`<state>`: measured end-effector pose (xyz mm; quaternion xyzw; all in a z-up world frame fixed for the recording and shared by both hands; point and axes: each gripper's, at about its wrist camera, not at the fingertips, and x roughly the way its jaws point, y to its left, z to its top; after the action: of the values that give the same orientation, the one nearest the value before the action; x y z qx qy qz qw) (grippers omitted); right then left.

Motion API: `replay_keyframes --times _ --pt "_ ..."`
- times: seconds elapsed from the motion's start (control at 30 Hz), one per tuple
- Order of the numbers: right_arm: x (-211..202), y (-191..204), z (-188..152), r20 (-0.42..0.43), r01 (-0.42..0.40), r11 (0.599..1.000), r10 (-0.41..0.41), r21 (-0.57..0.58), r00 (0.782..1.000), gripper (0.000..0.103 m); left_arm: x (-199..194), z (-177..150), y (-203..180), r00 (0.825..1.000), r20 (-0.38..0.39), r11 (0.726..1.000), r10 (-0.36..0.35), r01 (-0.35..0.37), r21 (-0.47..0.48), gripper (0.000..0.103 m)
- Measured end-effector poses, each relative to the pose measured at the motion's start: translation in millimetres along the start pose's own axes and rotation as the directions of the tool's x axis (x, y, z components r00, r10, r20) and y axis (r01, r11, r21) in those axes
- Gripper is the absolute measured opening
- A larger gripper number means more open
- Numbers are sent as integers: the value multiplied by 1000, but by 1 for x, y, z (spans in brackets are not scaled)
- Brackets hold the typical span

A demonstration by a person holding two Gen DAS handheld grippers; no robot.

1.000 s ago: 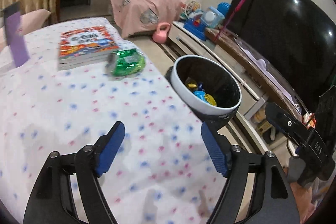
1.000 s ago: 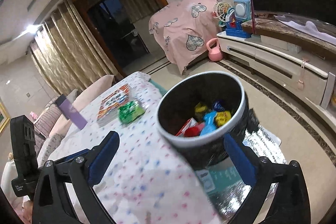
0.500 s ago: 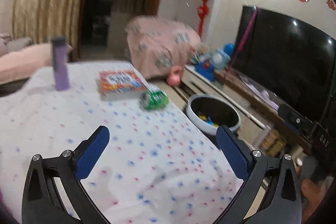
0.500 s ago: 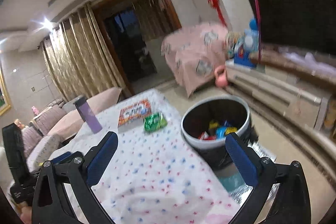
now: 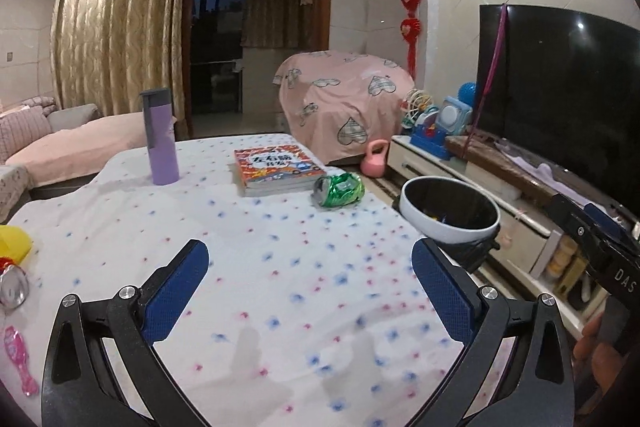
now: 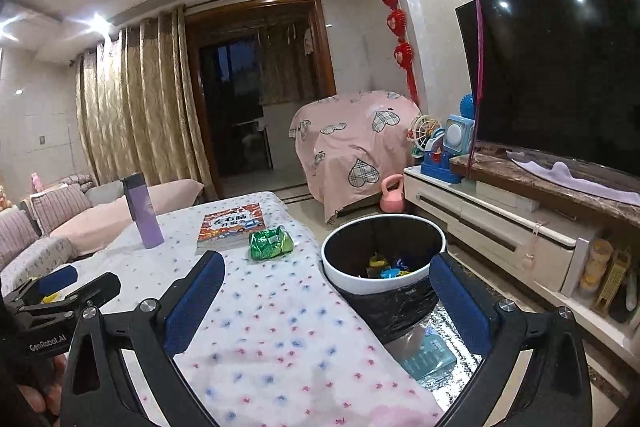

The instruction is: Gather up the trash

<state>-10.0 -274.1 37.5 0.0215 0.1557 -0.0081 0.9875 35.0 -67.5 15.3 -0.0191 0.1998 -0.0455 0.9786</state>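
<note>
A crushed green can [image 5: 339,190] lies on the dotted tablecloth [image 5: 280,267] near the table's far right edge, next to a book [image 5: 276,169]; it also shows in the right wrist view [image 6: 271,242]. A white-rimmed black trash bin [image 5: 451,215] stands beside the table's right edge and holds several colourful wrappers [image 6: 386,267]. My left gripper [image 5: 310,287] is open and empty, above the near part of the table. My right gripper [image 6: 326,291] is open and empty, held near the bin [image 6: 384,259].
A purple bottle [image 5: 160,137] stands at the far left of the table. A yellow object [image 5: 14,241], a round metal thing [image 5: 12,285] and a pink toy [image 5: 18,359] lie at the left edge. A TV cabinet [image 6: 500,227] runs along the right.
Both grippers have pulled back and tilted up from over the bin, so more of the room and table shows. The left jaws have opened wider. The can has not moved.
</note>
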Motion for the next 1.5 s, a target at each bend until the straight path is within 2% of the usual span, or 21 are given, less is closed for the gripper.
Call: replay_keyframes --times 0.37,1.5 --pt "-3 -3 -6 5 28 1000 -28 -3 1000 103 -5 -4 -2 999 13 999 42 -42 24 103" --pt "-6 -4 -8 1 20 1000 -20 -6 1000 103 -9 -7 -4 999 35 999 36 -36 20 103"
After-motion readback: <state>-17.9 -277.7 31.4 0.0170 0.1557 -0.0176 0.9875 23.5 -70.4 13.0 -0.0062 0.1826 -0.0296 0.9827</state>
